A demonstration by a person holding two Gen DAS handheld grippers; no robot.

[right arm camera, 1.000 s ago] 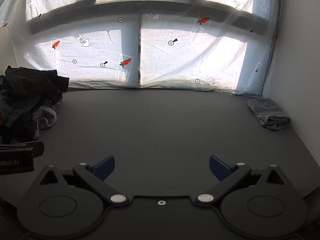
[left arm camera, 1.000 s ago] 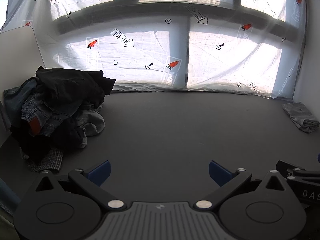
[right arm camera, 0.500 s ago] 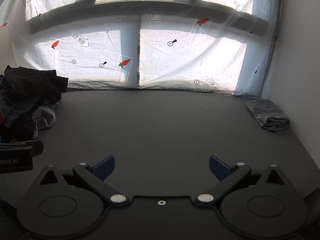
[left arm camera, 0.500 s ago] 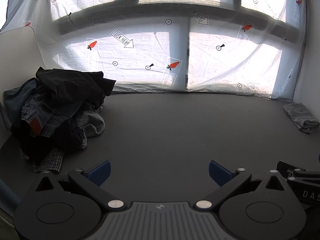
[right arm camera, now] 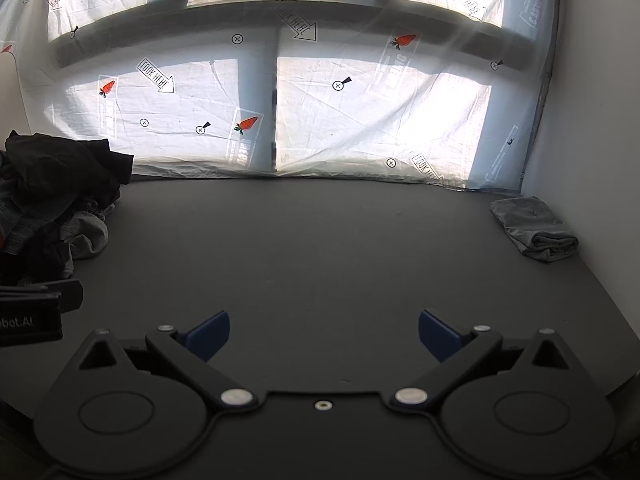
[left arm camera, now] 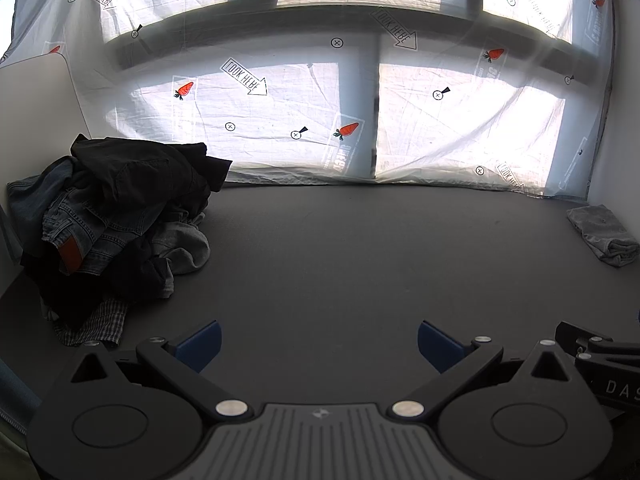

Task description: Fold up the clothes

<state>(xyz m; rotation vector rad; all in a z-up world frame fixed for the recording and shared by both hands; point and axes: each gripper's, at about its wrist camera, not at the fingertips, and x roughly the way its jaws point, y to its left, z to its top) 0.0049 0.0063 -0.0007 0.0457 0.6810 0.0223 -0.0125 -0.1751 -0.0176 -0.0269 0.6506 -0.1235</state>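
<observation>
Clothes pile (left arm camera: 116, 216) (denim, black garments, checked fabric at bottom) heaped on dark tabletop (left arm camera: 340, 260), ahead and left of left hand-held gripper (left arm camera: 318, 342), near left wall. Folded grey garment (right arm camera: 534, 228) lies ahead and right of right hand-held gripper (right arm camera: 324, 332), against right wall, well apart from pile. Both hand-held grippers released, blue fingers spread wide, grasping nothing, low over bare tabletop. Printed white sheet (left arm camera: 320, 120) with carrots and arrows hangs ahead, backlit.
</observation>
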